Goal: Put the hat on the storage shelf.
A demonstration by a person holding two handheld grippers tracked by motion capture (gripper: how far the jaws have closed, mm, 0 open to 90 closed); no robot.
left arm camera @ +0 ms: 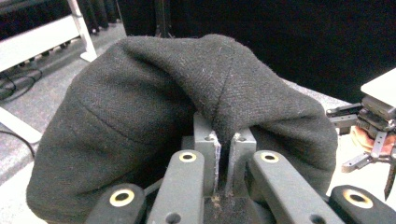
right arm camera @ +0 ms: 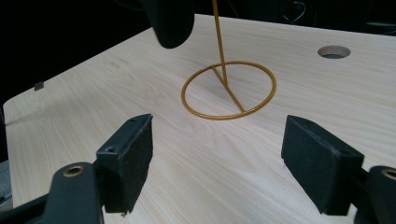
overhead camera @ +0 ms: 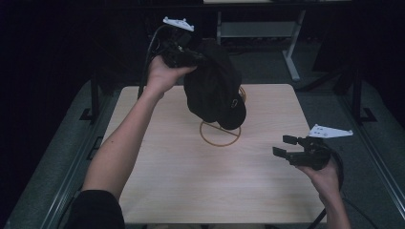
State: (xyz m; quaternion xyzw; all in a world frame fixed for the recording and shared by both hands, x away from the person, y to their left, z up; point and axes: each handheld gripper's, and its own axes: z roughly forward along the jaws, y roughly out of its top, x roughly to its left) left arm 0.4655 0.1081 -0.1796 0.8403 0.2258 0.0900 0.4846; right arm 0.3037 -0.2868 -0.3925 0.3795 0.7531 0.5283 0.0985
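A black wool cap (overhead camera: 212, 86) hangs above the table over a thin gold wire stand. My left gripper (overhead camera: 191, 57) is raised at the back and shut on a fold of the cap (left arm camera: 163, 93), its jaws (left arm camera: 224, 140) pinched together on the cloth. The stand's ring base (overhead camera: 220, 145) lies flat on the table under the cap, and its stem (right arm camera: 219, 42) rises toward the cap's lower edge (right arm camera: 170, 21). My right gripper (overhead camera: 282, 146) is held low near the table's right edge, open and holding nothing, jaws (right arm camera: 219, 158) pointing at the ring base (right arm camera: 224, 117).
The light wooden table (overhead camera: 191, 181) has a round hole (right arm camera: 333, 51) near one corner. A white desk frame (overhead camera: 258, 28) stands on the grey floor beyond the far edge. Dark curtains surround the area.
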